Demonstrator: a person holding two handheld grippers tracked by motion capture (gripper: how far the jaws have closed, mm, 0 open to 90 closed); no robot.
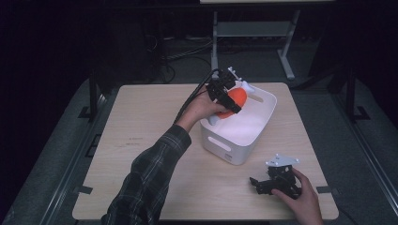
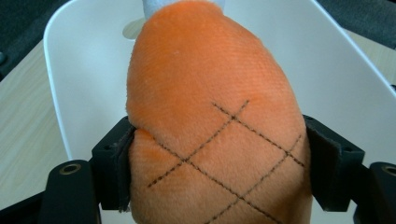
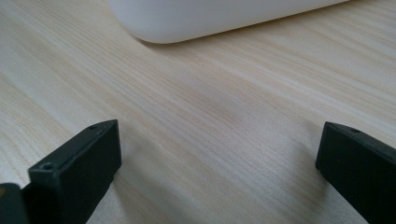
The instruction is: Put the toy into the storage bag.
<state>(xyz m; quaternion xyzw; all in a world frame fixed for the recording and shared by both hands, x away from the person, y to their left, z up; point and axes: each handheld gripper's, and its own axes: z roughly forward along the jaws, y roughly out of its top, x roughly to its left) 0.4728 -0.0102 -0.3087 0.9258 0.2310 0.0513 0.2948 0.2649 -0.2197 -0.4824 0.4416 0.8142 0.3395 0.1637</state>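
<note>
Nearest the person's edge of the tabletop (image 1: 155,187), on the near right side of the white bin (image 1: 239,129), the right gripper (image 1: 263,183) is held low over the wood with its jaws spread wide and nothing between them; in the right gripper view, bare wood grain is seen between the jaws and a rounded lower corner of the bin lies beyond them. This gripper is kept well apart from the bin, with open tabletop between the two.

Farther off, over the bin's near left rim, an orange plush toy (image 2: 210,121) is pinched by the left gripper (image 1: 228,93), its pads pressed against the toy's two sides. The toy's long axis is seen to run along the jaws, its narrower end with a white tip pointing away from the gripper and down toward the bin's interior. A stitched diamond pattern is carried on its wider end. Most of the toy is held above the rim, with the bin's open interior beneath it.

The bin is placed right of the tabletop's centre, leaving broad bare wood to its left and in front. Beyond the bin, a dark floor, cables and a pale table frame (image 1: 253,33) are seen.
</note>
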